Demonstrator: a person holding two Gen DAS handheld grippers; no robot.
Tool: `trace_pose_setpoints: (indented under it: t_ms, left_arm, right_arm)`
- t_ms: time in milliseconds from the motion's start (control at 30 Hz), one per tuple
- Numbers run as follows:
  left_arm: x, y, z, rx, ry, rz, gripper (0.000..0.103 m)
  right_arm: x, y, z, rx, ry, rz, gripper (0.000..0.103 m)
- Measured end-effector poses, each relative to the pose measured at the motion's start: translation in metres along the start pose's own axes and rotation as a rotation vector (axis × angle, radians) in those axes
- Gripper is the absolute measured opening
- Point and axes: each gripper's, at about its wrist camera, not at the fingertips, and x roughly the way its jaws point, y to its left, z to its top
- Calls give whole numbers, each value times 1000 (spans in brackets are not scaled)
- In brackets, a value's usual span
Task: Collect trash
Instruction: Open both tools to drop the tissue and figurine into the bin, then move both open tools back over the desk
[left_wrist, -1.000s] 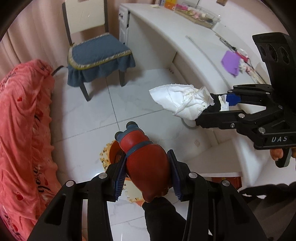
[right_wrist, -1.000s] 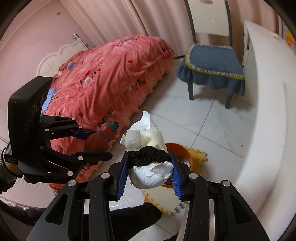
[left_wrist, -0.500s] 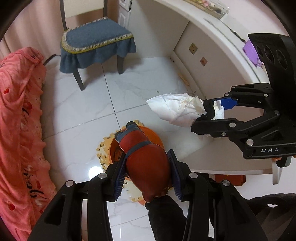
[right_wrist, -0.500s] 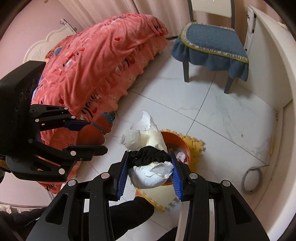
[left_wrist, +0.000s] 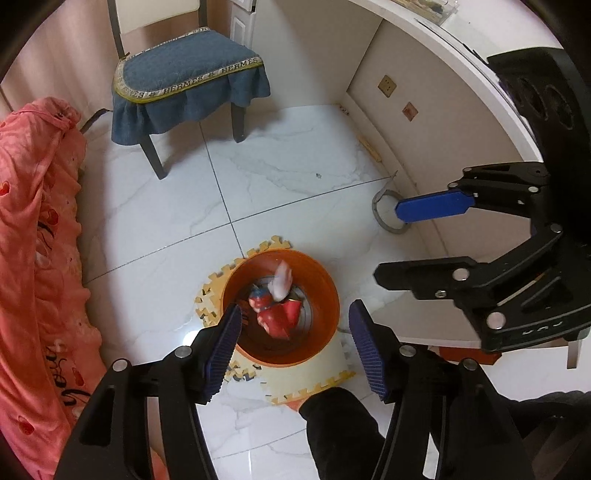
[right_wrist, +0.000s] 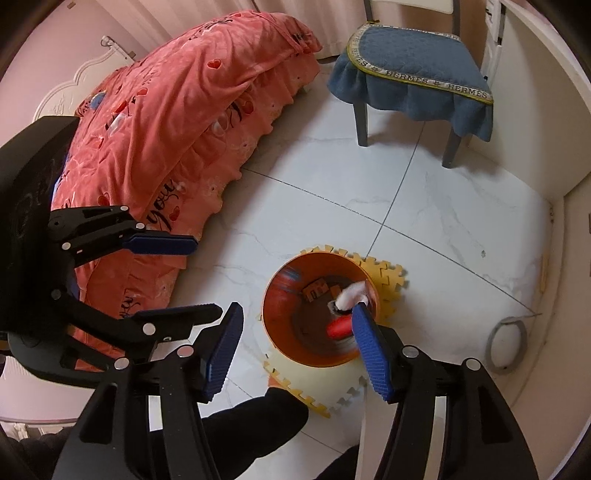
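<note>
An orange bin (left_wrist: 325, 295) (right_wrist: 271, 314) stands on the floor on yellow foam mats. The red bottle (left_wrist: 279, 315) (right_wrist: 338, 328) and the white tissue wad (left_wrist: 280, 280) (right_wrist: 351, 293) are blurred inside it. My left gripper (left_wrist: 295, 336) is open and empty above the bin; it also shows in the right wrist view (right_wrist: 173, 273). My right gripper (right_wrist: 295, 347) is open and empty above the bin; it also shows in the left wrist view (left_wrist: 417, 243).
A chair with a blue cushion (left_wrist: 184, 88) (right_wrist: 410, 74) stands behind. A bed with a pink cover (left_wrist: 33, 258) (right_wrist: 177, 129) lies to the left. A white desk (left_wrist: 461, 74) curves on the right. A grey ring (left_wrist: 388, 214) (right_wrist: 506, 343) lies on the floor.
Both grippers have opened. The red bottle and the tissue wad have dropped out of them into the orange bin. Both cameras have tilted down toward the bin.
</note>
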Motion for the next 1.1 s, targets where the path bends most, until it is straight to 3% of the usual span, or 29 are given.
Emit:
trace_pose_setpoints:
  t_ms: [200,267,333,467,567,667,867,1033,1100]
  left_arm:
    - [-13,-7,1,-14,-7,8,63]
    - [-24,-13,2,-5,-21,24,73]
    - [-38,-21,4,8,-52,25,75]
    - [-60,-34,7,8,-81,43,76]
    - [-80,-45,9,2,-116,43,85]
    - [-98,-59,12,14,-145,44,86]
    - [-125,-97,17,67,-186,64,90]
    - [-141,-132,23,126,-215,55,94]
    - [-147,-150,28,158,-235,46,96]
  right_arm:
    - [-23,4,-2,8,-31,25,62]
    - [-36,6,-3,1,-44,27,62]
    - [-53,7,-6,-6,-68,36,62]
    - [-87,9,-15,-12,-110,34,68]
    - [-114,11,-24,-17,-143,24,73]
    - [-142,8,-32,-2,-183,21,80]
    - [-196,4,-52,11,-268,-24,88]
    - [-239,-7,-74,17,-328,-83,89]
    - [-259,-16,-88,30,-355,-130,96]
